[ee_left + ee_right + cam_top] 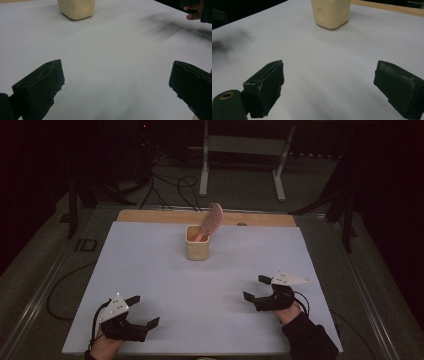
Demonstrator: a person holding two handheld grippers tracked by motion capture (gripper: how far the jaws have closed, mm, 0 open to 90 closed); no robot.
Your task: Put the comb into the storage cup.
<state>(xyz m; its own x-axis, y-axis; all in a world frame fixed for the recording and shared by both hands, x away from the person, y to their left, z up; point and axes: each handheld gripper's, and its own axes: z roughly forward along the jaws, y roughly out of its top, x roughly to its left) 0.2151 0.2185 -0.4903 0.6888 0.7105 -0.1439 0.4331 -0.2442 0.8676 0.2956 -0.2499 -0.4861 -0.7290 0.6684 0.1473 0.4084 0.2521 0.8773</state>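
A cream cup (197, 248) stands toward the far middle of the white sheet, and a pink hairbrush (210, 220) leans upright inside it, head up. My left gripper (143, 310) rests near the front left of the sheet, open, nothing between its jaws. On the front right sits my right gripper (256, 288), open and empty as well. Each gripper view looks over bare white sheet toward the cup (76, 9) (330, 13), with the jaws spread wide apart. In the left gripper view, the other hand (193, 13) shows at the top right.
The white sheet (150, 270) covers a wooden table whose far edge (150, 216) is bare. Beyond it stand a white frame's legs (204, 165) and cables on the floor (170, 185). A metal rail (45, 285) runs along the left.
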